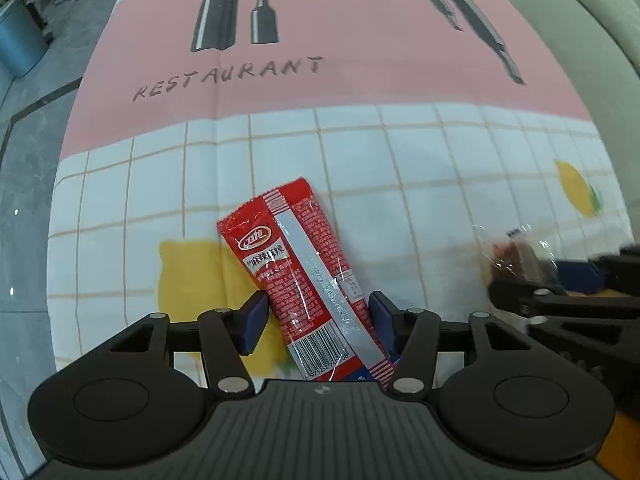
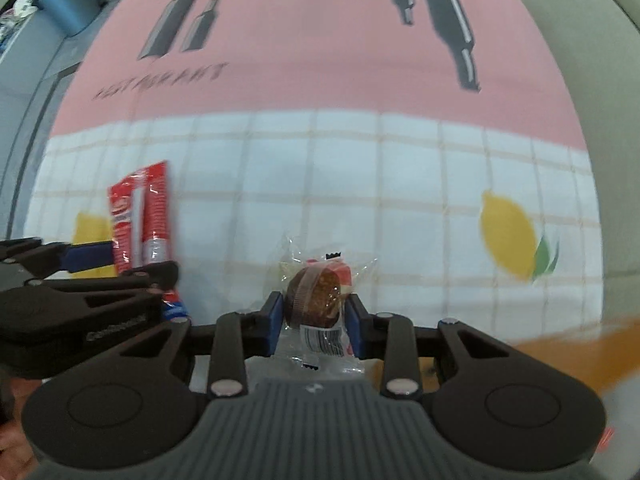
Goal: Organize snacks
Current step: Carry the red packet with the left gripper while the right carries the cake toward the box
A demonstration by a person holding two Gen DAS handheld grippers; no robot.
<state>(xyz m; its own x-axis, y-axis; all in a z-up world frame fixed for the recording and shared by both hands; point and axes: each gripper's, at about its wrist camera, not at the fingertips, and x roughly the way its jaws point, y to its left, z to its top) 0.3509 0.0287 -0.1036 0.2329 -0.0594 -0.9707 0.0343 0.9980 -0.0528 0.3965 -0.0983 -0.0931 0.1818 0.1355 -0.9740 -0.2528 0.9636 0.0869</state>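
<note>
In the left wrist view, the left tongs [image 1: 316, 320] hold a long red snack packet [image 1: 304, 276] between their blue pads. The packet is tilted: its barcode end is down by the tongs and its other end leans up and to the left, away over the surface [image 1: 400, 184], which has a pink and white checked cloth on it. The right pad touches the packet's edge, and the left pad sits at its other side, so it looks pinched, about half wide. At the far right you can see the other tongs with a blurry see-through wrapper. In the right wrist view, the right tongs [image 2: 314, 312] are closed narrow on a small round brown cake in a clear wrapper [image 2: 318, 296]. The cake sits right between the pads, with its barcode flap hanging toward the camera. The red packet shows at the left, just beside. Both snacks look lifted, so each hand already has its own one, and I think the next job is finding where to put them.
</note>
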